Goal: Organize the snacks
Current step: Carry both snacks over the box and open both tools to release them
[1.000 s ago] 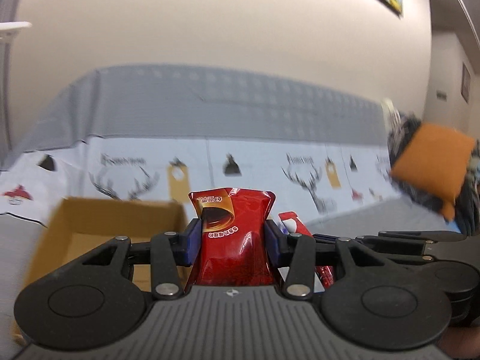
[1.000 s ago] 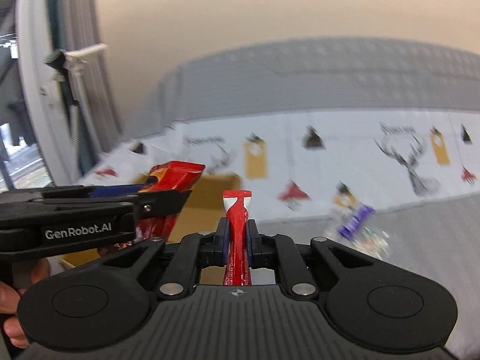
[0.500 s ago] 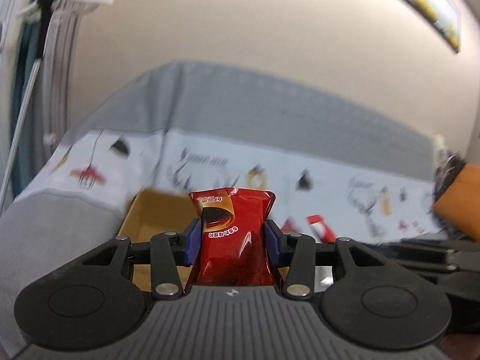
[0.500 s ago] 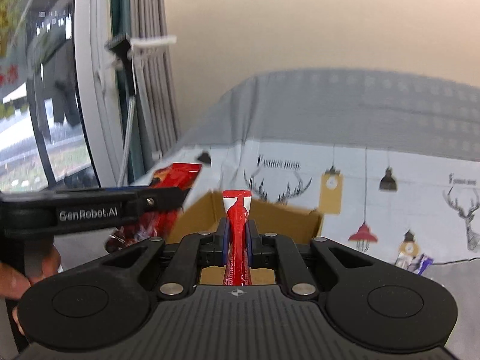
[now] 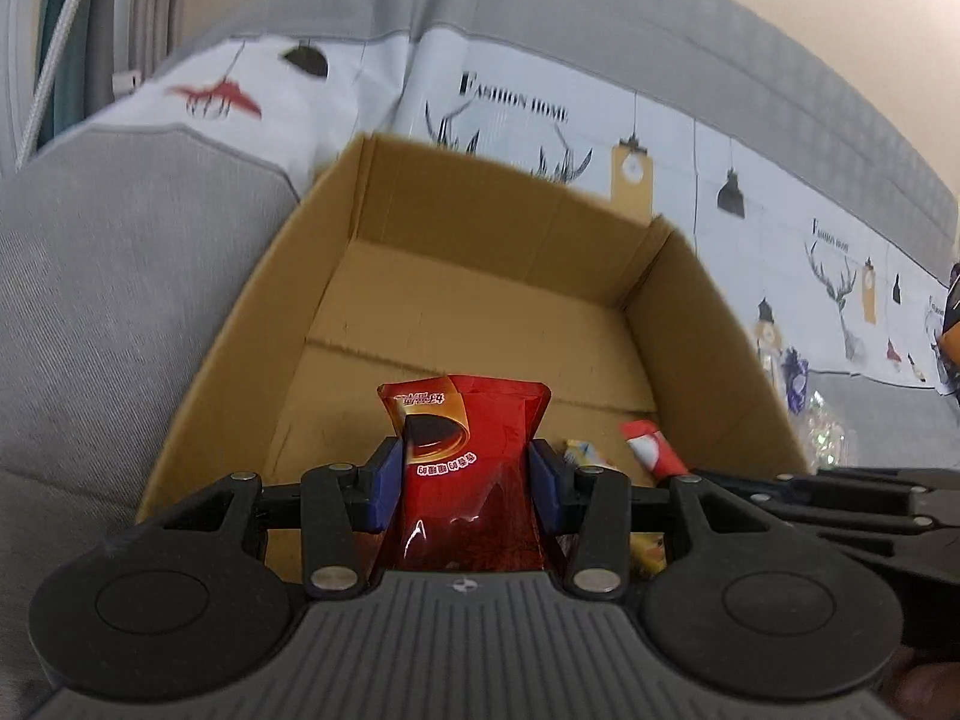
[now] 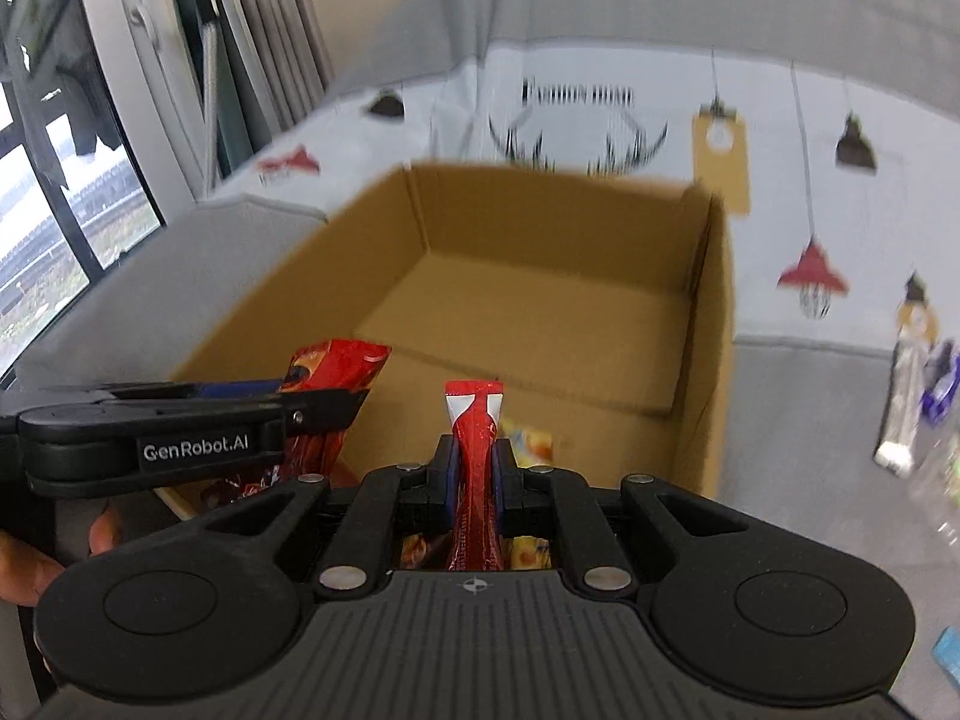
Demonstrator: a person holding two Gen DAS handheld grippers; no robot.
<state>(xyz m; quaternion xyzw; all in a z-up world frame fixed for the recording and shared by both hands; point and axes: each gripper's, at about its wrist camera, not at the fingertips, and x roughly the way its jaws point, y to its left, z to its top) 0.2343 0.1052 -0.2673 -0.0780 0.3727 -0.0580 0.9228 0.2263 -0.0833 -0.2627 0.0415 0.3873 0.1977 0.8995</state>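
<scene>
My left gripper [image 5: 465,471] is shut on a dark red snack pouch [image 5: 465,450] and holds it over the near end of an open cardboard box [image 5: 480,252]. My right gripper [image 6: 474,468] is shut on a slim red and white snack stick [image 6: 474,426] over the same box [image 6: 540,276]. The left gripper and its pouch [image 6: 324,372] show at the left of the right wrist view. The stick's tip [image 5: 651,450] shows in the left wrist view. Yellow snack packets [image 6: 528,441] lie on the box floor under the grippers.
The box sits on a grey sofa [image 5: 108,276] covered by a white printed cloth [image 5: 540,102]. Loose purple and silver snacks [image 6: 918,396] lie on the sofa right of the box. A window and curtains [image 6: 90,120] stand at the left.
Both grippers have moved forward and tipped down, from in front of the box to above its near end. Each keeps its snack held.
</scene>
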